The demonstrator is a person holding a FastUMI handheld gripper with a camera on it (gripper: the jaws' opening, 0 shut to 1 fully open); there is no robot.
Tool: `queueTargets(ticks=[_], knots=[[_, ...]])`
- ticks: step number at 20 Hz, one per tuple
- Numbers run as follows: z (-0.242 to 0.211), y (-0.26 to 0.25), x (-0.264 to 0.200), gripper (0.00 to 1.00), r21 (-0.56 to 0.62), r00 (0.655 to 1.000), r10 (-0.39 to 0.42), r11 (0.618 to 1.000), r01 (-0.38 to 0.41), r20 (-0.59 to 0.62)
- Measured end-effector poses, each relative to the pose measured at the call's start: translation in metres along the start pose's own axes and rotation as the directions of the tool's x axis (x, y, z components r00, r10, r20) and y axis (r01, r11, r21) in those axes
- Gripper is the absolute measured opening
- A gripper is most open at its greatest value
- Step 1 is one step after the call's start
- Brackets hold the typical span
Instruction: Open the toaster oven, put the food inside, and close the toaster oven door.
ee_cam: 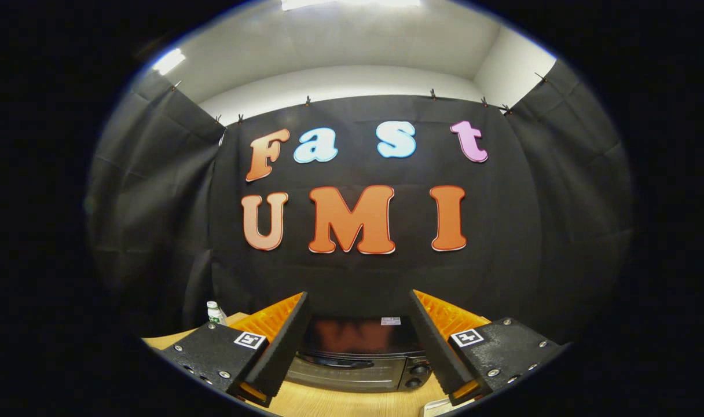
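A dark toaster oven (358, 359) stands on the wooden table just beyond my fingers, seen from above and in front. Its door is closed, with a dark handle (343, 364) along the top of the door and two knobs (417, 375) on its right side. My gripper (358, 339) hangs open above the table, fingers wide apart, with the oven showing in the gap between them and nothing held. Something pale (444, 407) pokes in at the table's near edge by the right finger; I cannot tell what it is.
A small white bottle with a green label (215, 313) stands on the table (340, 402) to the left of the oven, behind the left finger. Black cloth walls close the booth behind and at both sides.
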State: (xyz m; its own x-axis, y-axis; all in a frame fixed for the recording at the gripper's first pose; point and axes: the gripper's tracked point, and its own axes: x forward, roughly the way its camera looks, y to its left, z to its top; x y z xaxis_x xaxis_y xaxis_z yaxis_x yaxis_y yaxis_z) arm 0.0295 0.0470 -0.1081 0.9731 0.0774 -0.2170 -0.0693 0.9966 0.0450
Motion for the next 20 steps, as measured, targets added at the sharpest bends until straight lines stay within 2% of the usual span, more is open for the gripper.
queueTargets(ticks=[7,13,20], knots=[[-0.087,0.028,0.033,1.00,0.005,0.984,0.040,0.999,-0.040,-0.176],[-0.121,0.031,0.054,1.00,-0.047,0.974,-0.001,0.999,-0.010,-0.227],[-0.171,0.029,0.080,1.00,-0.065,0.948,-0.041,0.998,0.022,-0.317]])
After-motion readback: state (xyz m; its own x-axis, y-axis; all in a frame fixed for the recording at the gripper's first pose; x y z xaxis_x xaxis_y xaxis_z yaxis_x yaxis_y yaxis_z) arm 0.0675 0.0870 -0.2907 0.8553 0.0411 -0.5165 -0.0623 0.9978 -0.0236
